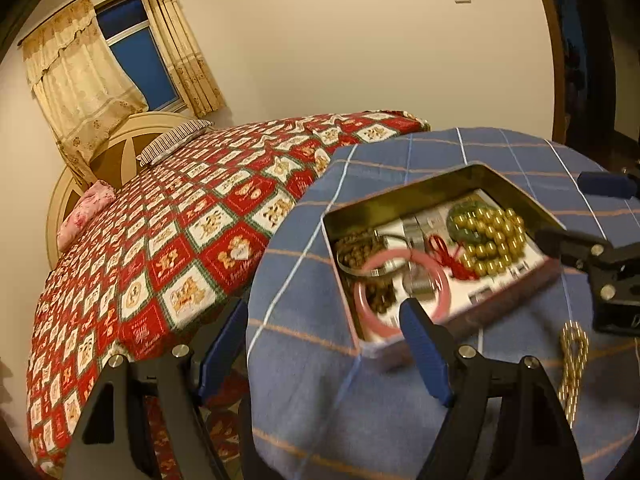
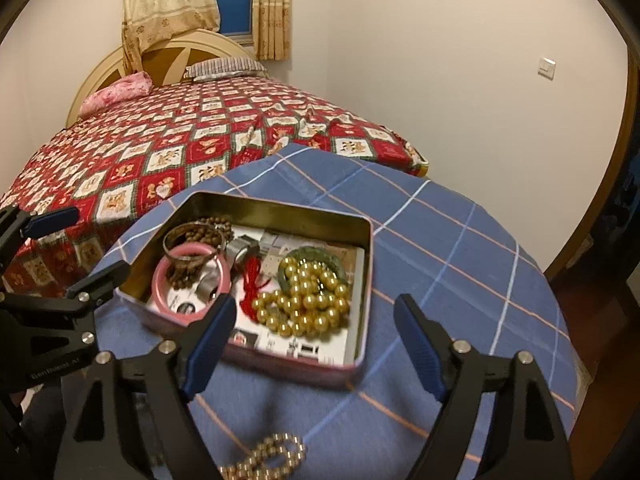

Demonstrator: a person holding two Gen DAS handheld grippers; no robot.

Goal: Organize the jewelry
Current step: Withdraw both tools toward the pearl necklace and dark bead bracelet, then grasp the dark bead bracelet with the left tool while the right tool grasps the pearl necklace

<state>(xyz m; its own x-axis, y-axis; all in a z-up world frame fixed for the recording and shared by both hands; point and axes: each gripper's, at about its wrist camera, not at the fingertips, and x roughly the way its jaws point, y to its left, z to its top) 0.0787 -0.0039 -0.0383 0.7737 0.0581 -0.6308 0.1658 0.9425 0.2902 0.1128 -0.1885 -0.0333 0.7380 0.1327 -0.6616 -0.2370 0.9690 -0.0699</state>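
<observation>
An open metal tin [image 1: 404, 192] [image 2: 280, 206] sits on a round table with a blue plaid cloth [image 1: 320, 400] [image 2: 440, 248]. Inside lie a pink bangle [image 1: 400, 292] [image 2: 191, 276], gold pearl beads [image 1: 492, 240] [image 2: 308, 304], a green bangle [image 2: 316, 254], brown wooden beads [image 2: 192, 236], a silver bangle and a red cord [image 2: 251, 280]. A gold bead chain [image 1: 572, 364] [image 2: 268, 454] lies on the cloth outside the tin. My left gripper [image 1: 324, 344] is open and empty at the table's left edge. My right gripper [image 2: 316, 344] is open and empty, above the tin's near side.
A bed with a red patterned quilt [image 1: 160, 240] [image 2: 160, 148] stands just behind and left of the table. A curtained window [image 1: 132, 40] and a wall switch [image 2: 546, 67] are on the walls. A dark wooden door frame [image 1: 560, 60] is at the right.
</observation>
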